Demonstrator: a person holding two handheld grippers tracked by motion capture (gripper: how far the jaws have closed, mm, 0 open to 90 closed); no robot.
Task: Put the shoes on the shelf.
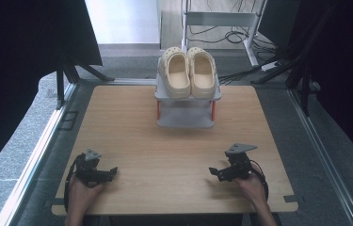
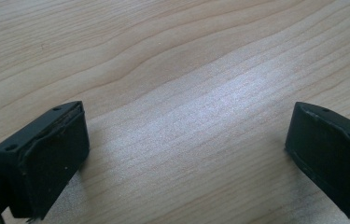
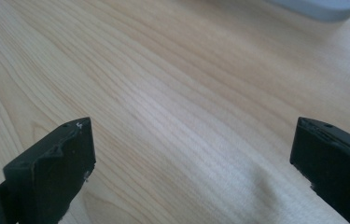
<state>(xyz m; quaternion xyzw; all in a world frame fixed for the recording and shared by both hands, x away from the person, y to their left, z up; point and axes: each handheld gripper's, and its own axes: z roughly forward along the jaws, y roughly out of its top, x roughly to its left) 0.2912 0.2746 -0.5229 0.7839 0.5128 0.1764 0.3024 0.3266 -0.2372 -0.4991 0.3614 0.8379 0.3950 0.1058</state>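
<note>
At the far middle of the wooden table (image 1: pixel 132 122) stands a small grey two-level shoe rack (image 1: pixel 187 113), its shelves joined by thin red posts. Its top shelf carries a pair of cream clogs (image 1: pixel 188 73), set side by side and touching along their inner edges, toes towards the person and open heels towards the far edge. The lower shelf looks bare as far as the high view shows. No brand, label or writing can be made out on the clogs or the rack.

Both grippers rest low on the near part of the table, well apart from the rack and from each other. The left gripper (image 1: pixel 111 170) lies near the near-left corner in the person's left hand (image 1: pixel 81 195), its tips pointing towards the middle of the table. In the left gripper view its jaws stand wide, with bare wood grain between them. The right gripper (image 1: pixel 214 172) lies near the near-right corner in the right hand (image 1: pixel 253 185), pointing inward too, a grey three-cornered plate on its top. In the right gripper view its jaws also stand wide over bare wood, and a grey edge of the rack shows at the upper right corner.
</note>
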